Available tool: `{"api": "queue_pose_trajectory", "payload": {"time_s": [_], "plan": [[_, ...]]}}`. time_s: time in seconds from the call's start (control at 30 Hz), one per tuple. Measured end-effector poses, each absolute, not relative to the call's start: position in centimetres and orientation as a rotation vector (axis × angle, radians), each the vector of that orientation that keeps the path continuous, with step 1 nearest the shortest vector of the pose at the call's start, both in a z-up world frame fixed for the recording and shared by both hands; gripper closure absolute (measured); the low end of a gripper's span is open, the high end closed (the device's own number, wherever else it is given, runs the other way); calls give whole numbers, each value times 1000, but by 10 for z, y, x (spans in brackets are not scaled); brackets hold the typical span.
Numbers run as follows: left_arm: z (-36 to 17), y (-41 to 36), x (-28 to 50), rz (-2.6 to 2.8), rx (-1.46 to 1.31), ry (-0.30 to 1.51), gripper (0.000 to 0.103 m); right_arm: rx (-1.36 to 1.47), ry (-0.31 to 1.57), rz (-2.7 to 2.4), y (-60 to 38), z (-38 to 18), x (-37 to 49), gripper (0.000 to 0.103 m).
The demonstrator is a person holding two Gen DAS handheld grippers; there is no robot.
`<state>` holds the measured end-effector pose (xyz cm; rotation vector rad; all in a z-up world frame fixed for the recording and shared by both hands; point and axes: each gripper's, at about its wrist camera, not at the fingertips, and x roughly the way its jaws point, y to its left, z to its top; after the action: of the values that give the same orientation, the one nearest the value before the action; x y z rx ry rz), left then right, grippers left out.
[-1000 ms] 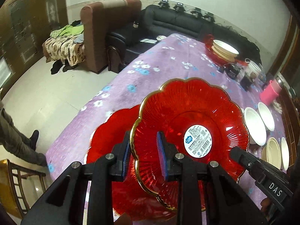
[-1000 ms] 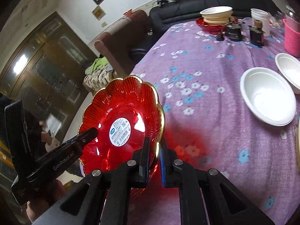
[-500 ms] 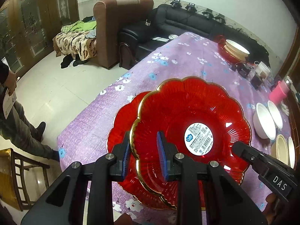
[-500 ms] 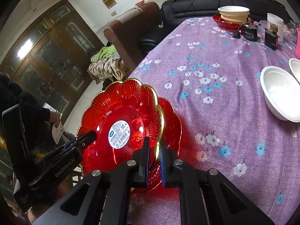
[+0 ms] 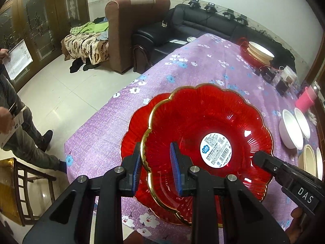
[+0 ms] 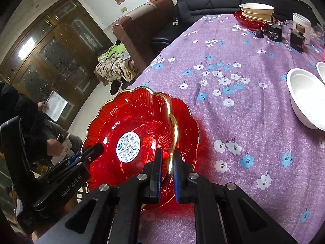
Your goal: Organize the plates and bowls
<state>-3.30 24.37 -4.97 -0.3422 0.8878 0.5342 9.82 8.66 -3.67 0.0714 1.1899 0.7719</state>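
gripping red plate [image 5: 207,126] over another

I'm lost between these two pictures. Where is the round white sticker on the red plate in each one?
Left wrist view: the white sticker sits right of centre, on the gold-rimmed red plate, just right of the near gripper's fingers.
Right wrist view: the white sticker sits left of centre on the same plate, left of the near fingers.
Shared landmark: the stack of cream bowls at the table's far end.
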Motion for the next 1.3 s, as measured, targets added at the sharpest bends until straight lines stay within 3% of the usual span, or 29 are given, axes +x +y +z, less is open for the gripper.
{"api": "queue_pose_trajectory", "payload": {"time_s": [1.3], "plan": [[-83,254,-24,571,-338,962,78,20,1260,742,108,-68,107,94]]}}
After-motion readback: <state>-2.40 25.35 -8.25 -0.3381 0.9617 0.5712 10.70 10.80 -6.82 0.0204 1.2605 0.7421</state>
